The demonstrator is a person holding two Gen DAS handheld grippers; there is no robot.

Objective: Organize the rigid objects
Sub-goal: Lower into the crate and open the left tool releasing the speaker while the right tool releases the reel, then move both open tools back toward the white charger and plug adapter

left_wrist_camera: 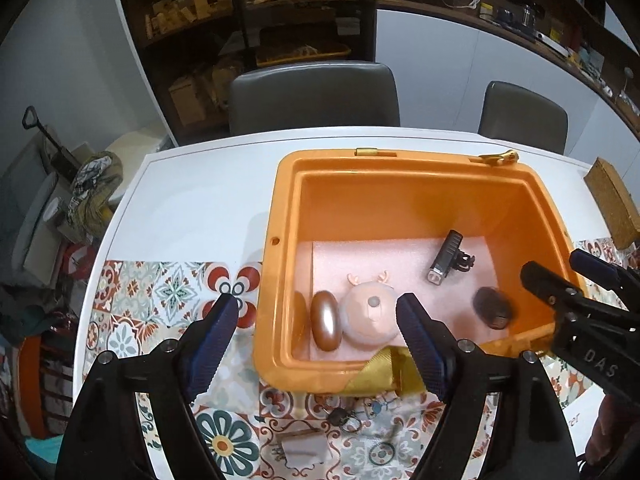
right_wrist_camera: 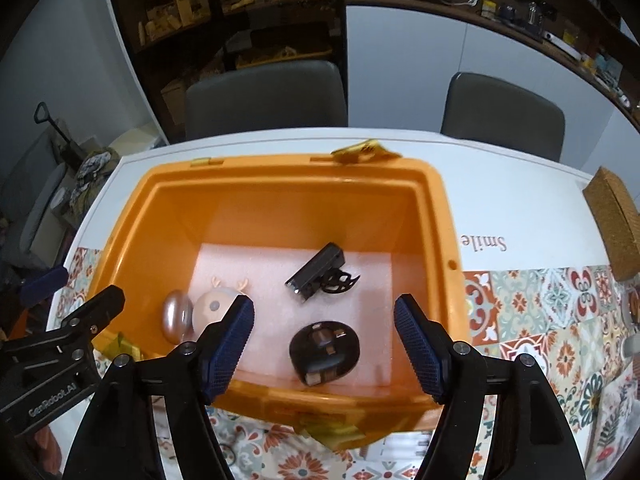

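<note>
The white tabletop, partly covered by a patterned tile mat, carries an orange bin lined with pale pink foam. Both claws hang over the bin's near edge, pointing down into it.

The left claw stands open with nothing between its blue pads, and the right claw is likewise open and empty.

Inside the bin, a round pink deer-antlered gadget lies at about 8 o'clock on the foam, touching a bronze egg-shaped object on its 9 o'clock side. A round black device rests near the front wall at roughly 5 o'clock, below the right claw. A black bike light with a clamp lies near the centre, well apart from the others.

A small keyring sits on the mat outside the bin at 6 o'clock.
</note>
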